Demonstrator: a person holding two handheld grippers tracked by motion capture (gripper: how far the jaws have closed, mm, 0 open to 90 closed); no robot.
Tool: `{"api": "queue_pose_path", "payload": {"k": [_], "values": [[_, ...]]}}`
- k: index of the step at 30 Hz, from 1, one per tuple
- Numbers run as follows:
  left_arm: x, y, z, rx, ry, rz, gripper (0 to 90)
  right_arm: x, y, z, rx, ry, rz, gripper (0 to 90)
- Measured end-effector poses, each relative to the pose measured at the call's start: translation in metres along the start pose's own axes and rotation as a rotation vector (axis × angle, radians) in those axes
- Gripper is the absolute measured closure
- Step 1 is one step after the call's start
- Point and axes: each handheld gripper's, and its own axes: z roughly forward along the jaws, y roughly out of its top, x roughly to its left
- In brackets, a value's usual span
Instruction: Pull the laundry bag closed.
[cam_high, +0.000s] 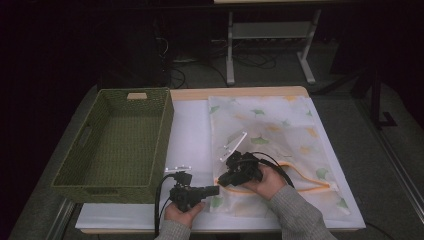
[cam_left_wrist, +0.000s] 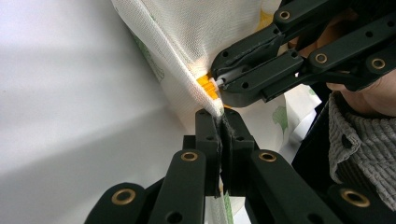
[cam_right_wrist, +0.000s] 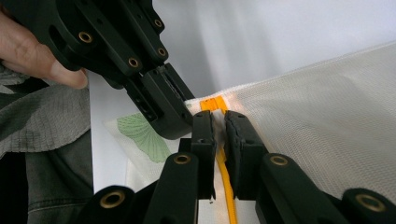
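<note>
At six o'clock on the table, the left gripper (cam_high: 214, 190) pinches the mesh bag (cam_high: 280, 135) corner. The right gripper (cam_high: 223, 179), squeezed shut, grips the zipper (cam_right_wrist: 223, 172) at its end. Zipper looks unmoved; the pull comes next. Above, the empty basket (cam_high: 150, 150) sits at nine o'clock.

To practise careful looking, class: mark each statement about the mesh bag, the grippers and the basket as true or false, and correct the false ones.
1. The left gripper is shut on the mesh bag. True.
2. The bag's zipper is blue. False: it is orange.
3. The green basket holds the bag. False: the bag lies on the table beside it.
4. The right gripper is clamped at the zipper. True.
5. The bag is printed with green leaves. True.
</note>
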Motion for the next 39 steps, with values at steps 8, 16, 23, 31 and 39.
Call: {"api": "queue_pose_path", "payload": {"k": [8,16,23,31,39], "values": [[0.0004,-0.0014,0.0004,-0.002,-0.006,-0.006,87.0,0.0012,-0.0001,-0.0012,0.000,-0.003,-0.005,84.8],[0.0016,-0.0005,-0.0040,-0.030,-0.017,-0.012,87.1,0.0001,-0.0032,-0.0006,0.001,0.000,0.003,81.6],[0.0028,-0.0019,-0.0040,-0.033,-0.017,-0.012,87.1,0.0015,-0.0032,-0.0005,0.001,-0.012,-0.016,83.7],[0.0022,-0.0023,-0.0045,-0.027,-0.008,0.000,87.5,0.0023,-0.0033,-0.0010,0.009,-0.013,-0.021,84.0],[0.0003,-0.0018,-0.0048,-0.023,0.009,0.013,87.8,0.0027,-0.0029,-0.0020,0.028,-0.008,-0.014,84.2]]}}
